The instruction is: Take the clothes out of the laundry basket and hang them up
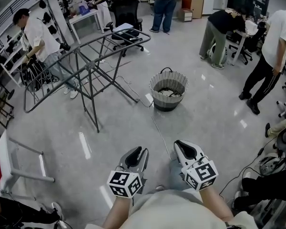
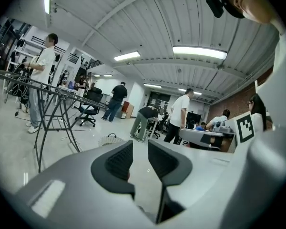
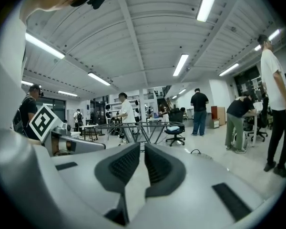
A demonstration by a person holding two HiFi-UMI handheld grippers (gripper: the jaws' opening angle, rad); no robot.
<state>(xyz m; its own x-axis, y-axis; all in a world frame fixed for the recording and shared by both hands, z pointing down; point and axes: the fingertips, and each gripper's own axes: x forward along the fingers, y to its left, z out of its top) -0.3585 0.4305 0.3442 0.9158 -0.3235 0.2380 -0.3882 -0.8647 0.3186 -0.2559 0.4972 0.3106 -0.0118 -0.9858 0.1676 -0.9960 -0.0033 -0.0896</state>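
The round grey laundry basket (image 1: 168, 90) stands on the floor ahead of me, with pale clothes (image 1: 170, 93) lying in it. To its left and farther off is the grey metal drying rack (image 1: 86, 56), with nothing hanging on it. My left gripper (image 1: 137, 152) is low and near me, and its jaws are slightly open with nothing between them. Beside it, my right gripper (image 1: 185, 147) is shut and empty. In the left gripper view, the basket (image 2: 109, 138) and the rack (image 2: 52, 92) lie beyond the left gripper (image 2: 140, 149). The right gripper (image 3: 142, 151) view shows the rack (image 3: 143, 125) and the basket (image 3: 200, 154).
Several people stand around the room: one by the rack at the left (image 1: 35, 37), two at the right (image 1: 271, 56). A black office chair (image 1: 126, 32) sits behind the rack. A white frame (image 1: 19, 161) is at the lower left. Cables and gear (image 1: 271, 166) lie at the lower right.
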